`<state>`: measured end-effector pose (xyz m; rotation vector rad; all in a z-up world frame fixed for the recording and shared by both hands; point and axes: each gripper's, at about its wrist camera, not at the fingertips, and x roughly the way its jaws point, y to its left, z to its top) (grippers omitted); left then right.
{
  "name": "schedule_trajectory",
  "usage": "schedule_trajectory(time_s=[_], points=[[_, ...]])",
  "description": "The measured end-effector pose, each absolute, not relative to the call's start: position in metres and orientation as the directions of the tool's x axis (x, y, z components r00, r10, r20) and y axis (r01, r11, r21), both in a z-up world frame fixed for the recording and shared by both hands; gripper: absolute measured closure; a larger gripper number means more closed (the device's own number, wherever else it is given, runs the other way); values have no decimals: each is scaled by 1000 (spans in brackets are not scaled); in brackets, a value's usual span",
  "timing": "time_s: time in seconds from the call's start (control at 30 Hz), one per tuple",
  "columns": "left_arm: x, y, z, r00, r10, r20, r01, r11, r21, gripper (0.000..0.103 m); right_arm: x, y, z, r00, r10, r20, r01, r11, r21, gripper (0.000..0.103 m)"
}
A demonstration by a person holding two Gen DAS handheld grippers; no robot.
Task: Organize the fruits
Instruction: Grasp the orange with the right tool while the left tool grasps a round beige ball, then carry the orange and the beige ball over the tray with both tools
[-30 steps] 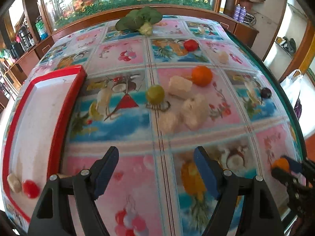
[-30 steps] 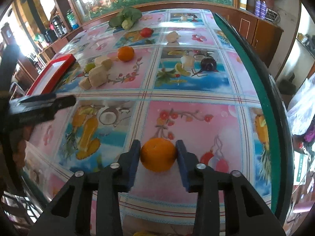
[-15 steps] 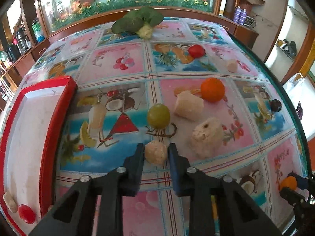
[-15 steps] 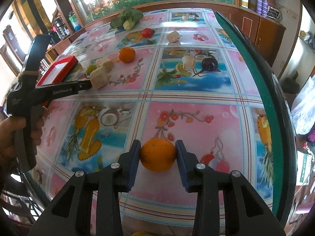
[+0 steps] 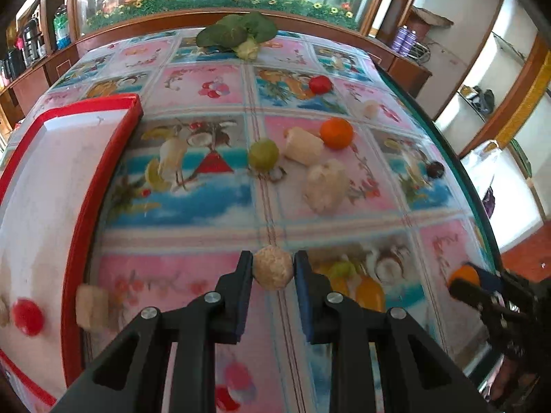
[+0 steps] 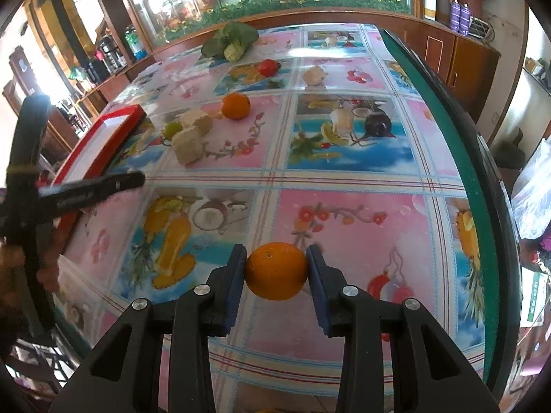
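Note:
My left gripper (image 5: 273,270) is shut on a small tan round fruit (image 5: 273,272) and holds it above the tablecloth, right of the red-rimmed white tray (image 5: 79,234). The tray holds a red fruit (image 5: 27,316) and a pale chunk (image 5: 92,305). My right gripper (image 6: 276,270) is shut on an orange (image 6: 276,270) over the near table edge. It also shows at the right edge of the left wrist view (image 5: 463,278). On the table lie a green fruit (image 5: 263,155), two pale chunks (image 5: 303,144), another orange (image 5: 336,133) and a dark fruit (image 5: 435,169).
A leafy green vegetable (image 5: 241,32) lies at the far table edge, with a red fruit (image 5: 320,84) and a pale piece (image 5: 371,108) nearer. The table's green edge (image 6: 447,130) runs along the right. Wooden cabinets stand behind and to the right.
My left gripper closed on the tan fruit, lifted it and pulled back toward the near side and the tray. The right gripper keeps its hold on the orange and has barely moved.

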<state>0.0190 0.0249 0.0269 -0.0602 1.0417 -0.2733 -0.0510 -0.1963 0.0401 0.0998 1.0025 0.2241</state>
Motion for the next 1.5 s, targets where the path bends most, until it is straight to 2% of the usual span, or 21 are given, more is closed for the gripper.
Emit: schedule_trajectory(time_s=[0.73,1.1,1.5], points=[[-14,43,33,470,-299,-830,245,948,-203,76,-43,-144,46,519,236,-822,-190,969,158,68],[-8,64,43,491,-326,-808,217,944,-248,76,-35,-122,52,517,232,-824,-217,967,136,68],[6,128,64,569,-245,-785,108,969,-224,76,-4,-51,74,510,321,-798,-354,924,146,68]])
